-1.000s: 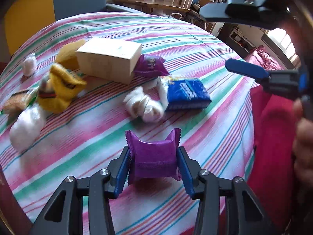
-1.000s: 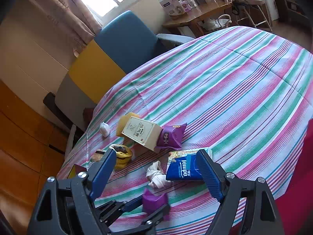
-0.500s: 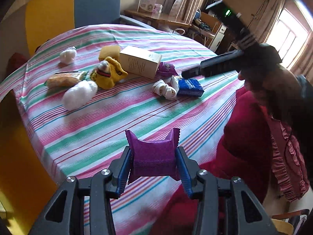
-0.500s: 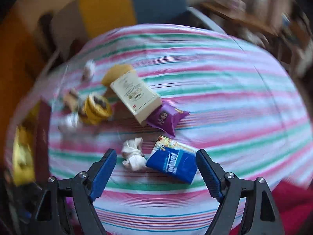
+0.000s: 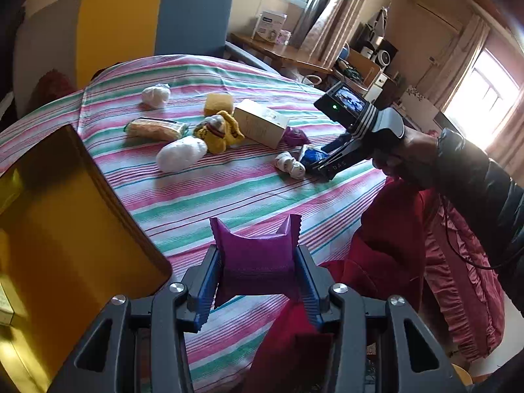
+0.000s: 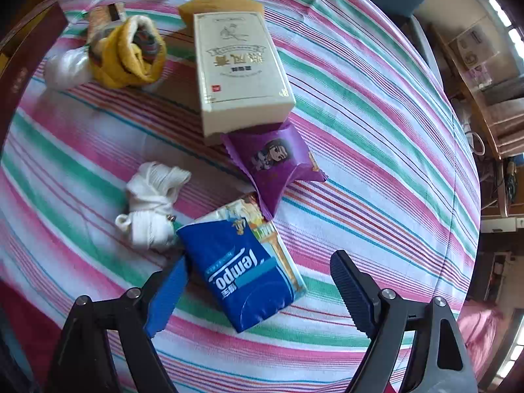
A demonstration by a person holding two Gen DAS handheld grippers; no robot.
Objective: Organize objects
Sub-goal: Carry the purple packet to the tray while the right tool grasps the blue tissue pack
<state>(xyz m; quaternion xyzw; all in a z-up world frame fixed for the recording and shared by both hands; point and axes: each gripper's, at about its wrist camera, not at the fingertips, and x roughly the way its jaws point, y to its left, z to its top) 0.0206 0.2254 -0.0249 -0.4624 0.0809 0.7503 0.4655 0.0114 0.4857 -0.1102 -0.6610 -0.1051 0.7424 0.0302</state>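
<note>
My left gripper (image 5: 258, 252) is shut on a purple snack packet (image 5: 255, 263), held in the air over the near edge of the striped table (image 5: 229, 190). My right gripper (image 6: 258, 258) points steeply down over a blue Tempo tissue pack (image 6: 242, 271). Its jaws are closing with the pack between them. The left pad sits at the pack's edge and the right pad stands clear of it. In the left wrist view a hand holds the right gripper (image 5: 327, 160) low over the tissue pack (image 5: 312, 155).
A second purple packet (image 6: 276, 160), a cream box (image 6: 239, 68), rolled white socks (image 6: 152, 203), a yellow sock bundle (image 6: 131, 55) and a sponge (image 6: 222, 3) lie nearby. A gold tray (image 5: 65, 245) is at the near left. Red fabric (image 5: 393, 245) hangs off the right edge.
My left gripper drew back and rose with the purple packet, bringing the gold tray into view. My right gripper rolled, tipped down and sank over the tissue pack, its jaws narrowing.
</note>
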